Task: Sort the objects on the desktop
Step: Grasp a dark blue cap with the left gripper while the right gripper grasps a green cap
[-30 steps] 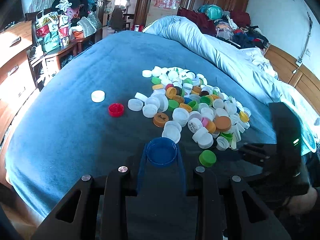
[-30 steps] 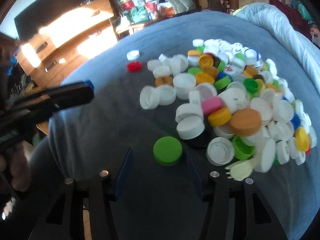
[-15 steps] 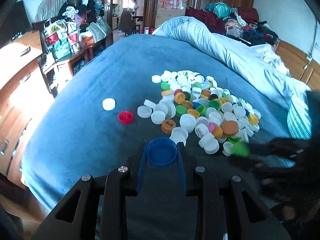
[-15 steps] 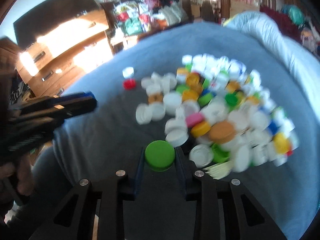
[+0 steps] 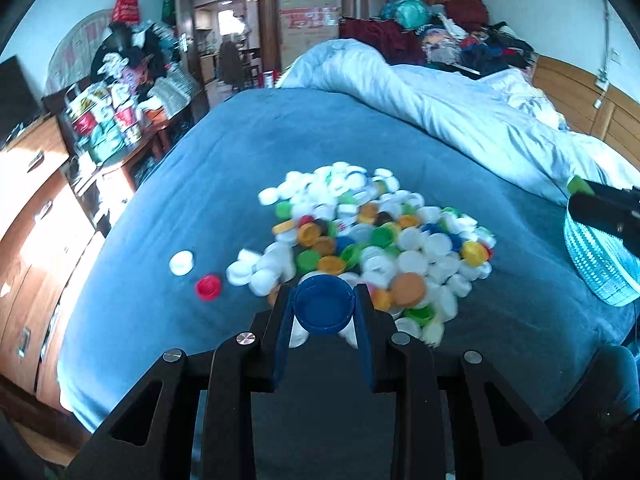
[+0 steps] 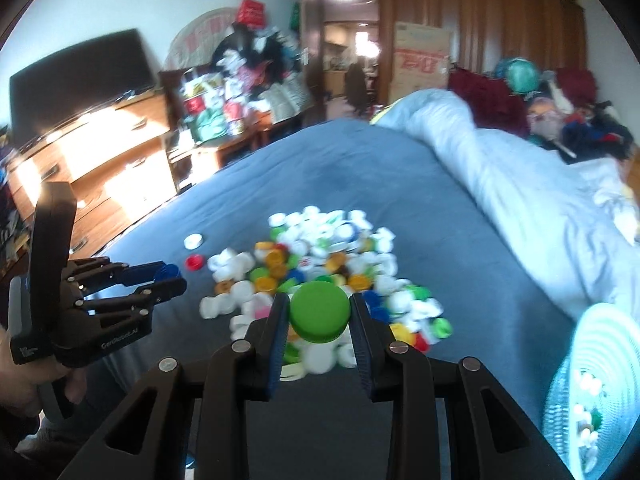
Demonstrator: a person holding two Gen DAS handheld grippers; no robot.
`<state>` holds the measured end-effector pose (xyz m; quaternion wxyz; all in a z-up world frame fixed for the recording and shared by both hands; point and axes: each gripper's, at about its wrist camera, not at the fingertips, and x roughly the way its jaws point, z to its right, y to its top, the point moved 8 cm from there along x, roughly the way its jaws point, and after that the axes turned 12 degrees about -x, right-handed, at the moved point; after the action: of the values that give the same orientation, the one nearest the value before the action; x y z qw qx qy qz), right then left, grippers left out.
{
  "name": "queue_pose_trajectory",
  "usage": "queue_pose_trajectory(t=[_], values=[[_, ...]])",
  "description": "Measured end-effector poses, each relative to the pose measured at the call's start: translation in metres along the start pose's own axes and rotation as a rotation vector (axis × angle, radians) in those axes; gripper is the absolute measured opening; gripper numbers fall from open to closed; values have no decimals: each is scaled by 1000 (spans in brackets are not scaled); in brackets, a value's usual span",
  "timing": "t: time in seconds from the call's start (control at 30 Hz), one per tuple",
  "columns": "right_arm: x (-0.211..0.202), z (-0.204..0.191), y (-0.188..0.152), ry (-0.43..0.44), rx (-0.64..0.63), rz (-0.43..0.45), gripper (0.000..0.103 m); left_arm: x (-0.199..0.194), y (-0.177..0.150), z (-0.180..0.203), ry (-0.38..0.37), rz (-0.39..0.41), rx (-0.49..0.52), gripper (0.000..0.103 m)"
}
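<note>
Two bottle caps are off the bed at once, one in each tool. The left hand-held gripper (image 5: pixel 323 312) pinches a round dark-blue plastic cap (image 5: pixel 323 309) by its rim, open side toward the camera, so the pads bear on the stiff wall rather than the thin top. The right hand-held gripper (image 6: pixel 319 316) is pressed onto a round bright-green plastic cap (image 6: pixel 319 311), closed top toward the lens, gripped across its width.

Both caps hang above the heap of mixed plastic bottle caps (image 5: pixel 372 240) that lies on the blue bedspread (image 5: pixel 256 140), at twelve o'clock from each tool. A single white round cap (image 5: pixel 181 262) and a red round cap (image 5: pixel 208 287) lie apart from the heap at about nine o'clock of it, probably the start of colour groups.

A pale turquoise woven basket (image 6: pixel 600 380) sits at four o'clock in the right view, with a few light caps inside; the green cap likely belongs there or in a group of its own. In that same view the left tool shows at eight o'clock, held by a hand (image 6: pixel 24 384).
</note>
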<state>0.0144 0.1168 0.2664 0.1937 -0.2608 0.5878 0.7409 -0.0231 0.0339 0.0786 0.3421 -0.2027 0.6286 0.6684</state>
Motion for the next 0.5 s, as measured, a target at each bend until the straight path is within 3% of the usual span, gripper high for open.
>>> queue_pose_trajectory(t=[0.23, 0.5], values=[[-35, 56, -10, -106, 48, 17, 33, -3, 17, 57, -65, 4, 65, 25], [-84, 127, -27, -248, 113, 7, 33, -10, 40, 156, -219, 0, 146, 25]])
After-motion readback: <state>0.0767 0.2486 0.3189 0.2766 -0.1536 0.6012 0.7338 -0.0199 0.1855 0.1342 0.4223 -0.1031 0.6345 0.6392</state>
